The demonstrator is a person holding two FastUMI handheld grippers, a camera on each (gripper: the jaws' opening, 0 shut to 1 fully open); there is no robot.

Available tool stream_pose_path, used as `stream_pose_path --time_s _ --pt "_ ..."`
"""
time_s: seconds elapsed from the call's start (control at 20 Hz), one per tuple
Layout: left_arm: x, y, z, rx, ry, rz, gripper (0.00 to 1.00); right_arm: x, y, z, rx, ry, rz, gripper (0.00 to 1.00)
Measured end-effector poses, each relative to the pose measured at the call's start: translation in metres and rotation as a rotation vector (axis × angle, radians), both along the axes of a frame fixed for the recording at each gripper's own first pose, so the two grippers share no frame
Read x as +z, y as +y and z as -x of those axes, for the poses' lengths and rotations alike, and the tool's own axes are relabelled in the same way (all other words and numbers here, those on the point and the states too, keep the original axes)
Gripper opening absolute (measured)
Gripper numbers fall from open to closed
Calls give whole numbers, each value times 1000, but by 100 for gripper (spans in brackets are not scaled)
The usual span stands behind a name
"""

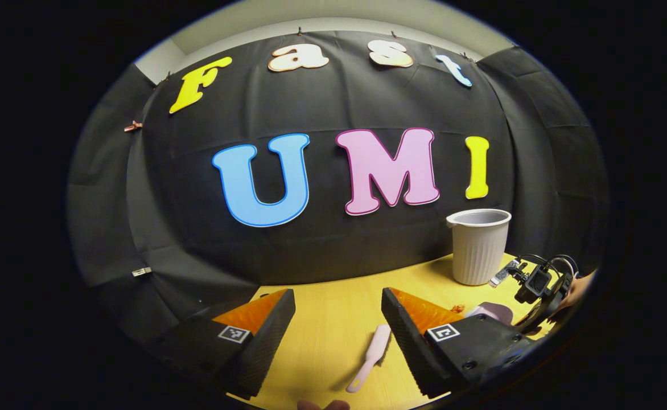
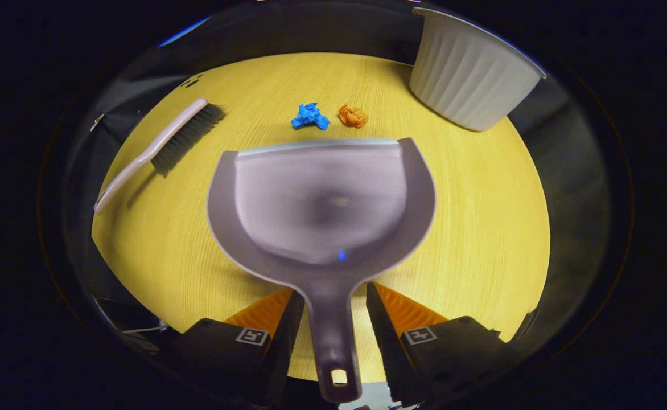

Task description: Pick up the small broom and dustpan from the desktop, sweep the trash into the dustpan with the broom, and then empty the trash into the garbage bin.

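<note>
Dustpan (image 2: 322, 199) lies flat on the yellow desktop (image 2: 481, 228) with its handle running back between the fingers of the right gripper (image 2: 329, 319). The jaws stand on either side of the handle, close to it, but whether they already press on it I cannot tell. Its open lip faces the two bits of trash just beyond: a blue paper wad (image 2: 309, 117) and an orange paper wad (image 2: 353, 115). That placement looks deliberate, so a short sweep would carry both in.

The small broom (image 2: 157, 142) lies well to one side, bristles toward the trash, handle toward the table edge. In the left gripper view it (image 1: 370, 356) sits between and just ahead of the left gripper (image 1: 338, 310), whose fingers are spread wide and hold nothing, probably lined up to take it.

The ribbed white garbage bin (image 2: 470, 74) stands upright near the back edge, within easy reach for emptying.

No brand or readable label shows; the grippers bear only square coded markers.
</note>
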State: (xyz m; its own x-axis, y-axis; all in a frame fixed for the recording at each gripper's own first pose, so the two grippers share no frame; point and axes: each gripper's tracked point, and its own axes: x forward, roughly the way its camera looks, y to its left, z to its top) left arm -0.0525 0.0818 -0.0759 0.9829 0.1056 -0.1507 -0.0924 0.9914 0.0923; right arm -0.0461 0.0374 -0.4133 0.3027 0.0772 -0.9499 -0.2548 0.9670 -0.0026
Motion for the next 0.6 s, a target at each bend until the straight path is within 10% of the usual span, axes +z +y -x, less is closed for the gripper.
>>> stream_pose_path --time_s 0.15,0.6 --pt "-6 4 0 24 20 -2 97 -7 2 -3 -4 41 -2 49" --pt "-52 -17 -19 -19 183 12 97 0 0 -9 66 13 -64 36"
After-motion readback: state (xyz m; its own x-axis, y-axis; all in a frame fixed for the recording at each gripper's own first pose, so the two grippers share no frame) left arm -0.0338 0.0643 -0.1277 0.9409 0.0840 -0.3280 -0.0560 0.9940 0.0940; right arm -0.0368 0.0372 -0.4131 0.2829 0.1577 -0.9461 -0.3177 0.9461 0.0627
